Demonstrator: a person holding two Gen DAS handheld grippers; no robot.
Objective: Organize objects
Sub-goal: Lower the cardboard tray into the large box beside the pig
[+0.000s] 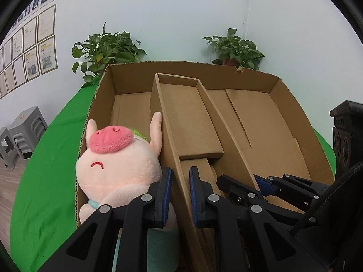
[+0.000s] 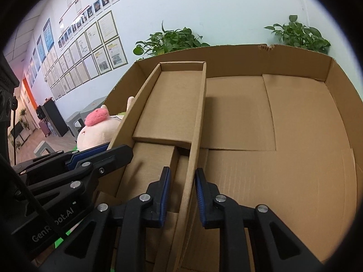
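My left gripper (image 1: 180,195) pinches the inner box's (image 2: 172,104) left wall; my right gripper (image 2: 182,196) straddles its right wall, pad contact unclear. "GenRobot.AI" shows at eight o'clock.

left gripper (image 1: 180,195) clamps inner box wall (image 1: 172,154) | plush pig (image 1: 118,165) beside
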